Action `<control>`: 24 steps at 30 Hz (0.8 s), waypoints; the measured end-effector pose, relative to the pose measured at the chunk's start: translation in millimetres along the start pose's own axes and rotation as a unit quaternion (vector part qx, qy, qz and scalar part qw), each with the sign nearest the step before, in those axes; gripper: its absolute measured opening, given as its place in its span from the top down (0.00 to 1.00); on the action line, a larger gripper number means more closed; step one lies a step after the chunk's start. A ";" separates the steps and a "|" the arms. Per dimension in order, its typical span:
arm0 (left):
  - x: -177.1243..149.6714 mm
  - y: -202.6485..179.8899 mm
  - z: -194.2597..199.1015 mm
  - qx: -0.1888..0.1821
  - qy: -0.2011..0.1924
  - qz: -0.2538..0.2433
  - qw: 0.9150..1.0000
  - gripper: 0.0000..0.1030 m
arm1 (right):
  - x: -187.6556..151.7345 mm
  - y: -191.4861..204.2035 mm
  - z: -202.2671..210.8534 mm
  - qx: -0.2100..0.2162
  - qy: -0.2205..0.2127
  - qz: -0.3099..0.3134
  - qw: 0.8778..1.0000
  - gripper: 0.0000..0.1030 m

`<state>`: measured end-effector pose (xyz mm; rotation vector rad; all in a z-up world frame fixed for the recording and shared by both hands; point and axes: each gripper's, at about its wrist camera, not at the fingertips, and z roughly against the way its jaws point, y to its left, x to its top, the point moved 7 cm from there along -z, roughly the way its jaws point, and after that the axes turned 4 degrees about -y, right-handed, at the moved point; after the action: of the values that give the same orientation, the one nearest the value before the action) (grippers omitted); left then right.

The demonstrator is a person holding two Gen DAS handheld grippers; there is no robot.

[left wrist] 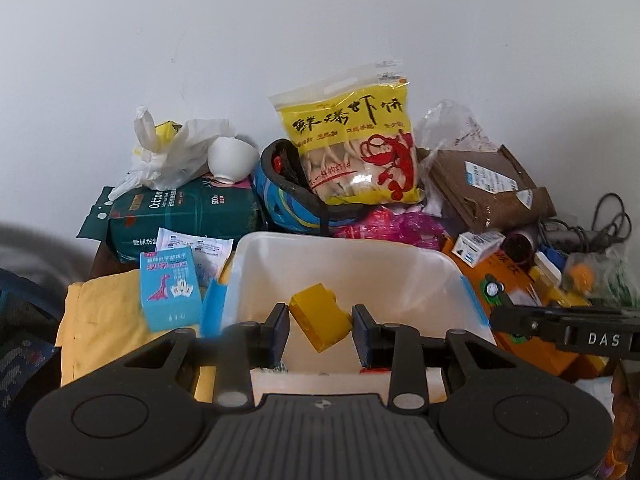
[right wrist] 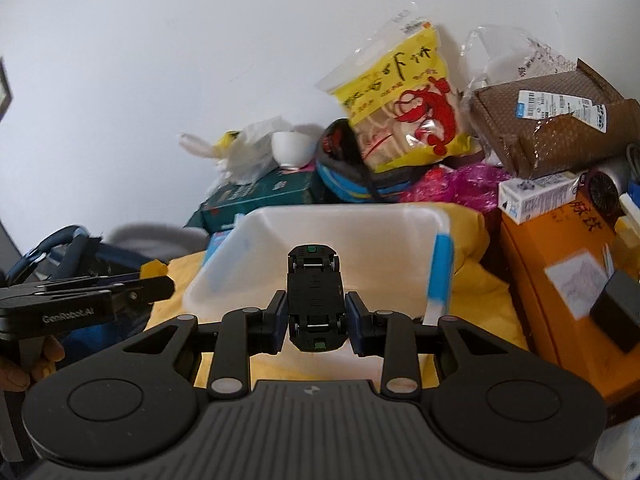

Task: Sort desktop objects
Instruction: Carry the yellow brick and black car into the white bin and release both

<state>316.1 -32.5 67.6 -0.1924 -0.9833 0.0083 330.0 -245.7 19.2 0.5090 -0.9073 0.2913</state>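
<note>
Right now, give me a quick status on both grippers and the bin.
Left gripper shut on yellow block. Right gripper shut on black toy car, underside showing. White bin ahead of both, nothing blocking it.

Lots of colour here: a yellow block [left wrist: 320, 320] is seen against a translucent white bin [left wrist: 440, 276] with blue handles. A black toy car [right wrist: 315, 300] is shown underside up, green tabs at both ends. The snack bag [left wrist: 352, 136] is printed yellow with a red shrimp, and the cloth [left wrist: 104, 320] underneath is plain yellow.
</note>
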 end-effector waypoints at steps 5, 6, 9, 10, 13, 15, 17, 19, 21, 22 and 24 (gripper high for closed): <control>9.6 -0.8 -18.4 0.005 0.017 -0.007 1.000 0.63 | 12.2 -13.4 -21.8 -0.018 0.032 -0.017 0.999 0.67; 10.8 -2.1 -21.3 0.003 0.019 -0.010 1.000 0.63 | 13.8 -15.4 -26.1 -0.018 0.036 -0.020 0.999 0.67; 13.6 -5.0 -29.8 0.003 0.025 -0.017 1.000 0.63 | 16.4 -16.4 -33.9 -0.023 0.041 -0.014 0.999 0.67; 14.3 -5.4 -33.2 0.003 0.028 -0.017 0.999 0.63 | 16.9 -16.3 -36.1 -0.024 0.043 -0.012 0.999 0.67; 15.5 -6.8 -43.5 0.012 0.040 -0.022 0.999 0.59 | 15.4 -16.2 -44.1 -0.030 0.054 -0.005 0.998 0.67; 15.7 -5.1 -48.4 0.026 0.042 -0.025 0.998 0.45 | 14.8 -15.8 -50.1 -0.035 0.060 0.001 0.998 0.65; 15.8 -1.7 -49.0 0.037 0.033 -0.028 0.998 0.40 | 16.0 -14.4 -53.9 -0.042 0.058 0.012 0.997 0.56; 11.4 2.7 -46.4 0.038 0.033 -0.026 0.998 0.40 | 17.0 -12.4 -54.8 -0.043 0.053 0.021 0.997 0.53; 3.9 5.7 -40.2 0.037 0.034 -0.026 0.998 0.40 | 15.8 -9.7 -54.1 -0.044 0.051 0.030 0.997 0.53; -2.0 5.8 -35.5 0.035 0.032 -0.031 0.998 0.40 | 14.3 -8.4 -52.9 -0.041 0.051 0.031 0.997 0.53; -20.4 4.0 -21.4 0.027 0.030 -0.047 0.998 0.40 | 8.6 -4.7 -47.3 -0.032 0.050 0.033 0.998 0.54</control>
<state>322.8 -33.9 38.5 -0.0962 -0.9301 -0.0559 369.0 -224.1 0.7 0.4019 -0.8351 0.3443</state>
